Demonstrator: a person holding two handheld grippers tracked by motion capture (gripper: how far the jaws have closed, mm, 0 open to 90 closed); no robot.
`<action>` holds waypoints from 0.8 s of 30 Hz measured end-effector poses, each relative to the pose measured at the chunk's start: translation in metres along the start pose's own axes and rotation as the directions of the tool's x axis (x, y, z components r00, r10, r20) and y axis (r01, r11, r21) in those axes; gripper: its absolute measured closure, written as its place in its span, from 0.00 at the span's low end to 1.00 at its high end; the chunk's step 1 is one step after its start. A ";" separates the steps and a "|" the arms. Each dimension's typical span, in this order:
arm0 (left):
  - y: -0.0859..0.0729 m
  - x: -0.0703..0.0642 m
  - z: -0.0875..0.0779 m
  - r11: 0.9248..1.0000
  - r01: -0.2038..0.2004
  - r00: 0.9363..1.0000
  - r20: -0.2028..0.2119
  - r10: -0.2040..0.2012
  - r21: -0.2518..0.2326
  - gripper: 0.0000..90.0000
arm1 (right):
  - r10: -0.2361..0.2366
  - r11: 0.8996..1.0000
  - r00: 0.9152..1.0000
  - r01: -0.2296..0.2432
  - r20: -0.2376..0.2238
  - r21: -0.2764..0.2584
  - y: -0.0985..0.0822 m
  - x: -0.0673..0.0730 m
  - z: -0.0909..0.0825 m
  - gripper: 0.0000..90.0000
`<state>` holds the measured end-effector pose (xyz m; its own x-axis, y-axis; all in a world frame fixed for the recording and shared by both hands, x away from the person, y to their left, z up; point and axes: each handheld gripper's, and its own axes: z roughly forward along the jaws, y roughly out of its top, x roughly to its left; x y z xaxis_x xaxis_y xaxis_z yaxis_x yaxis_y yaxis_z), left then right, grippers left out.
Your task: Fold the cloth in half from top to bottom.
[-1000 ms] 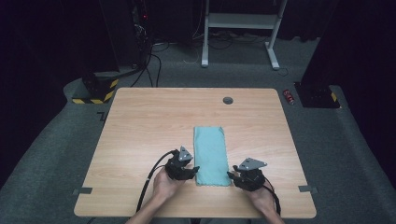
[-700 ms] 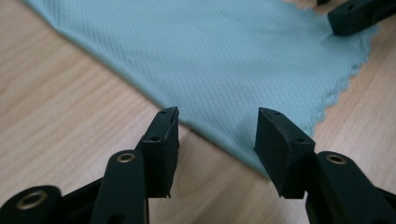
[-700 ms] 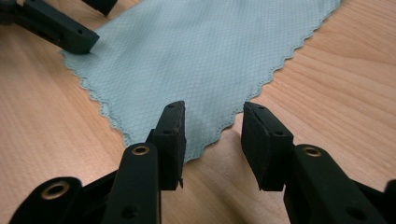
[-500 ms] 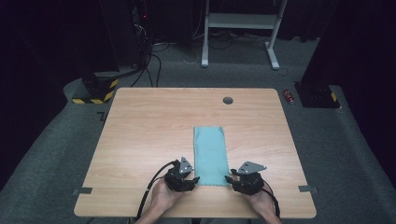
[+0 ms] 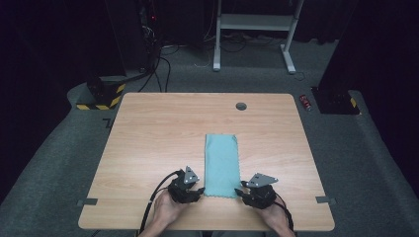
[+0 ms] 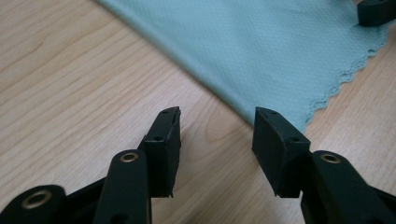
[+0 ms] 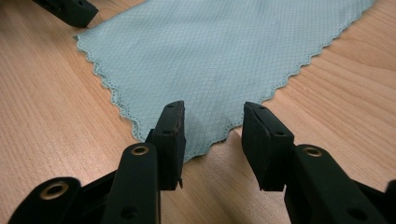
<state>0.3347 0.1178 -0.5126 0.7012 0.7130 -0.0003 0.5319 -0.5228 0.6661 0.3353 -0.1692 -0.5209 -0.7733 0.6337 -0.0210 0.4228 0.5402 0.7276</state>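
- Between the two tongs, flat on the wooden tabletop [image 5: 148,143], lies a folded teal microfibre cloth [image 5: 222,163], a long strip running away from the person, its near short edge level with both sets of jaws.
- The left tongs [image 5: 198,190] sit just beside the cloth's near left corner, jaws apart with only bare wood between them; they have just been closing a little, with nothing caught. In the left gripper view the folded long edge [image 6: 205,81] passes just ahead of the tips.
- The right tongs [image 5: 240,191] stand at the near right corner, jaws moderately apart; in the right gripper view the scalloped corner [image 7: 205,135] reaches into the gap, but the pads do not press on it.
- The cloth looks very light, thin and limp, with a grippy woven grid, so it should not slip once pinched, yet it will sag and drape when lifted.
- The best hold is probably the two near corners, pinching through all layers, since a shallow bite may take only the top ply.
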 end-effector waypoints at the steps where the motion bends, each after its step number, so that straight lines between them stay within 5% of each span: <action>1: -0.001 0.003 -0.001 1.000 0.000 1.000 -0.004 0.000 0.001 0.58 | 0.002 1.000 1.000 -0.002 -0.004 0.000 0.000 -0.001 0.000 0.66; 9: 0.012 0.026 0.004 0.995 0.093 0.995 0.035 -0.092 -0.044 0.51 | 0.089 0.995 0.996 -0.088 0.003 -0.047 0.015 -0.024 0.001 0.66; 14: 0.034 0.048 0.016 0.989 0.133 0.991 0.020 -0.132 -0.071 0.50 | 0.183 0.977 0.983 -0.181 0.010 -0.110 0.031 -0.051 0.009 0.65; 18: 0.049 0.068 0.026 0.977 0.196 0.981 0.022 -0.195 -0.088 0.50 | 0.238 0.967 0.971 -0.235 0.022 -0.103 0.043 -0.067 0.022 0.65; 24: 0.069 0.085 0.042 0.970 0.231 0.973 -0.001 -0.231 -0.071 0.50 | 0.267 0.963 0.963 -0.265 0.045 -0.049 0.060 -0.081 0.038 0.73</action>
<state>0.4516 0.1226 -0.4982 0.5587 0.8150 -0.1535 0.6441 -0.3098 0.6994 0.4415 -0.1673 -0.5015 -0.6101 0.7794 0.1428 0.5888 0.3254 0.7399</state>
